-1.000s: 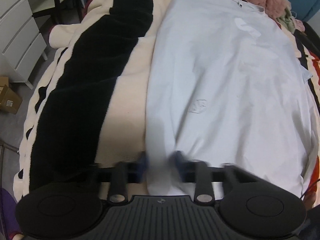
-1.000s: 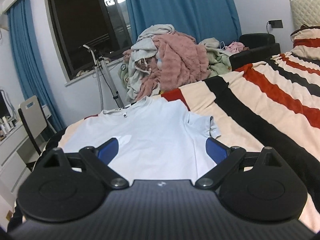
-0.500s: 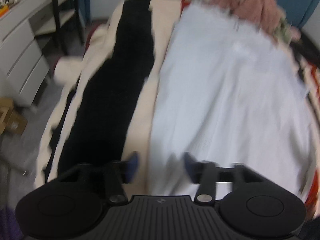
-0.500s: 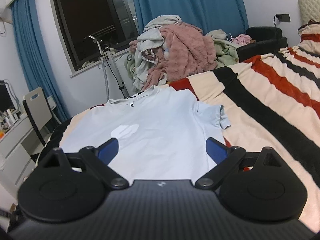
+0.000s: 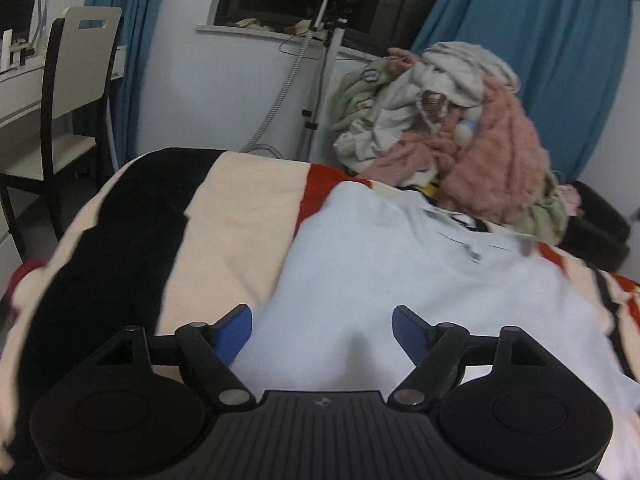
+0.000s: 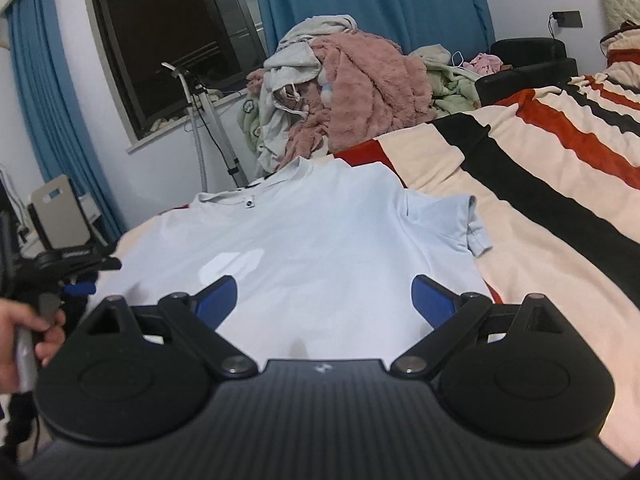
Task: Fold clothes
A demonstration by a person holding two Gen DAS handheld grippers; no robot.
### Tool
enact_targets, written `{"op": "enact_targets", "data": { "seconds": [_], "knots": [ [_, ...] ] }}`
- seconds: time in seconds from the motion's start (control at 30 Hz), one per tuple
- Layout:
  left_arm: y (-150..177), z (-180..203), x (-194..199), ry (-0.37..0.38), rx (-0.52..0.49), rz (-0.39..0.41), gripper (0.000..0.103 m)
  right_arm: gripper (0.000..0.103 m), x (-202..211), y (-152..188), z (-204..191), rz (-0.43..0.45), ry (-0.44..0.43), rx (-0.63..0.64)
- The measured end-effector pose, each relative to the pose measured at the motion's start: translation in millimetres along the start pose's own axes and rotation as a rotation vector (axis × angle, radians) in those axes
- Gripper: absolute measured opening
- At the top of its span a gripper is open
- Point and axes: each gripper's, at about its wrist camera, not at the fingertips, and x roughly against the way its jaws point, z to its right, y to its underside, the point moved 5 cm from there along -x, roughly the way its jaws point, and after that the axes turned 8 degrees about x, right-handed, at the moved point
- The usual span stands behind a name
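Note:
A pale blue polo shirt [image 5: 400, 280] lies flat, collar away from me, on the striped blanket [image 5: 232, 220]; its folded left edge runs straight and its right sleeve [image 6: 460, 220] sticks out. My left gripper [image 5: 322, 320] hovers over the shirt's left side near the lower body, its jaws opening, cloth beneath them but nothing pinched. My right gripper [image 6: 324, 288] hangs open above the shirt's lower middle, holding nothing. At the left edge of the right wrist view a hand [image 6: 24, 336] grips the other tool's handle.
A heap of unfolded clothes [image 5: 448, 128] rises behind the collar. A garment steamer stand [image 5: 320, 60] and a chair [image 5: 76, 80] at a desk stand beyond the bed's left side. A black seat [image 6: 528, 64] is at the back right. Bare blanket [image 6: 560, 240] stretches right.
My left gripper let go of the shirt's edge, opened wide, and swung forward and upward toward the collar end. The right gripper sank a little closer to the shirt.

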Motion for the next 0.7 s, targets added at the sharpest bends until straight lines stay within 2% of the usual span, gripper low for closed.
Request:
{"op": "enact_targets", "data": {
  "seconds": [0.03, 0.07, 0.13, 0.17, 0.2, 0.27, 0.3, 0.33, 0.43, 0.57, 0.7],
  "knots": [
    [-1.4, -1.8, -13.6, -0.016, 0.004, 0.005, 0.073, 0.095, -7.0, 0.9, 1.0, -0.003, 0.002, -0.002],
    [-1.8, -3.6, -26.6, -0.026, 0.009, 0.003, 0.066, 0.095, -13.7, 2.2, 2.8, -0.009, 0.003, -0.008],
    [-2.4, -10.1, -51.8, -0.041, 0.003, -0.004, 0.036, 0.095, -26.7, 4.8, 7.0, -0.023, 0.003, -0.029],
    [-0.6, -13.4, -63.3, -0.061, -0.035, -0.004, 0.012, 0.095, -32.1, 5.9, 10.3, -0.031, 0.003, -0.051],
    [3.3, -6.6, -69.8, -0.100, -0.125, 0.006, 0.008, 0.095, -36.3, 6.7, 13.6, -0.039, 0.007, -0.071],
    [14.3, 21.2, -72.9, -0.183, -0.358, 0.052, 0.004, 0.095, -42.3, 7.4, 19.7, -0.049, 0.017, -0.107],
    [21.7, 39.5, -69.3, -0.207, -0.475, 0.086, 0.004, 0.095, -42.9, 7.4, 22.4, -0.046, 0.021, -0.123],
    [30.4, 55.9, -67.4, -0.206, -0.547, 0.097, 0.004, 0.095, -42.2, 7.4, 24.9, -0.040, 0.024, -0.137],
    [59.9, 100.2, -65.4, -0.151, -0.665, 0.077, 0.004, 0.095, -39.5, 8.1, 28.2, -0.021, 0.031, -0.151],
    [102.3, 147.8, -82.2, -0.103, -0.759, 0.022, 0.004, 0.095, -37.1, 10.4, 34.4, -0.027, 0.032, -0.169],
    [125.3, 155.7, -100.4, -0.103, -0.763, -0.008, 0.005, 0.095, -32.9, 10.6, 38.6, -0.023, 0.042, -0.175]
  ]
}}
